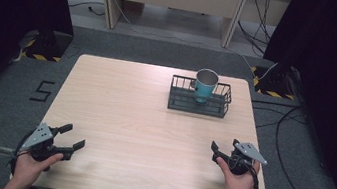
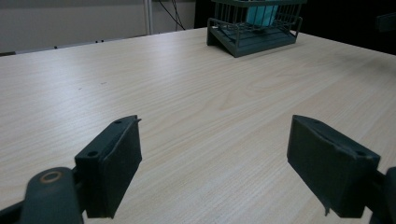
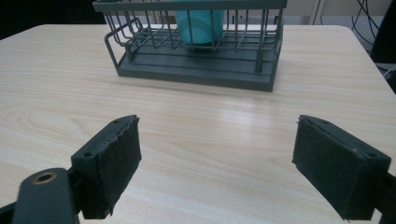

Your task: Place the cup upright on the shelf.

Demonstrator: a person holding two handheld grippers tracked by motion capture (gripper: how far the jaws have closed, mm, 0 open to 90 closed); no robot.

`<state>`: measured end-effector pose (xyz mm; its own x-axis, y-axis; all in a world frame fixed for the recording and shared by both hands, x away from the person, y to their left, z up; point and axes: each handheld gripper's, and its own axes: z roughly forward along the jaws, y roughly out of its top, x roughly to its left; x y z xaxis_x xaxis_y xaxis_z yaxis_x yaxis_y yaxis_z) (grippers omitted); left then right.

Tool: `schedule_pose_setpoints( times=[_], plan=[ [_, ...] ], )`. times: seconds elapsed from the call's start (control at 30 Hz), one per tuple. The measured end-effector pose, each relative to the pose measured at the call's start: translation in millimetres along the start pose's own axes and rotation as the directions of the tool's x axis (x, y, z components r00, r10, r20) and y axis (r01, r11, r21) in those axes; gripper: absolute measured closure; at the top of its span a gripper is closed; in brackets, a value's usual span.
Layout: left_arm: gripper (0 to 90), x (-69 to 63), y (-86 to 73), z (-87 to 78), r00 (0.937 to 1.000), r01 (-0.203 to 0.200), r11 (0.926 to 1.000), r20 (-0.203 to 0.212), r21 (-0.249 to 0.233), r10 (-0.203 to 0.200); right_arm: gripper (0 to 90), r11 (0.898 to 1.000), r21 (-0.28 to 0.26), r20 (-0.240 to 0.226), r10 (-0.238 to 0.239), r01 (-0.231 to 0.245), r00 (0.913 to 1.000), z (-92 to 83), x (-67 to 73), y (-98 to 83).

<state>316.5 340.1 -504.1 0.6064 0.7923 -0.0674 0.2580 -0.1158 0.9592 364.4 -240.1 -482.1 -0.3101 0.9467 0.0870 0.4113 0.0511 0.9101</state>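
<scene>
1. High view, seen from above the near edge of the desk (image 1: 122, 118): a person holds the left tool (image 1: 71, 141) and the right tool (image 1: 221, 150) low over bare wood, each with its jaws spread wide and pinching nothing.
2. Ahead of the right tool, and far ahead and across from the left one, a teal cup (image 1: 205, 86) stands upright inside a dark wire basket (image 1: 198, 106); both tools are well apart from it.
3. Right gripper view: the basket (image 3: 196, 70) lies straight beyond the open jaws, the cup (image 3: 200, 21) behind its bars (the rim is cut off at the top of this view).
4. Left gripper view: the basket (image 2: 254, 37) sits far off, ahead and to the right of the jaws.
5. Judged from its look, the cup is light, rigid and smooth, so likely slippery; the wall just below the rim, above the basket's top rail, seems the best place to pinch.
6. The basket appears stiff and light, and might drag along if the cup catches the wire.
</scene>
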Motion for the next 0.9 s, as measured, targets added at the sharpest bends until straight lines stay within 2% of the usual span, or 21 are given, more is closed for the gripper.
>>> schedule_pose_setpoints(
  times=[0.27, 0.4, 0.53, 0.9],
  plan=[
    [17.0, 0.0, 0.0, 0.1, 1.0000, 0.000, 1.0000, -0.001, 0.001, 0.000, 15.9, 1.000, -0.007, 0.003, 0.003, -0.003, 1.0000, -9.0, -1.1, -8.5],
    [17.0, 0.0, -0.1, 0.3, 1.0000, 0.000, 1.0000, 0.000, 0.001, 0.000, 15.8, 1.000, -0.015, 0.005, 0.027, -0.027, 0.9996, -16.3, -1.9, -19.1],
    [17.0, -0.2, 0.0, 0.2, 1.0000, 0.000, 1.0000, 0.000, 0.001, 0.000, 15.8, 0.999, -0.019, 0.004, 0.028, -0.028, 0.9996, -19.9, -2.3, -24.8],
    [17.0, 0.0, 0.0, 0.3, 1.0000, -0.002, 1.0000, 0.001, 0.000, 0.002, 15.7, 0.999, -0.038, -0.008, 0.023, -0.023, 0.9997, -20.3, 0.4, -28.4]
  ],
)
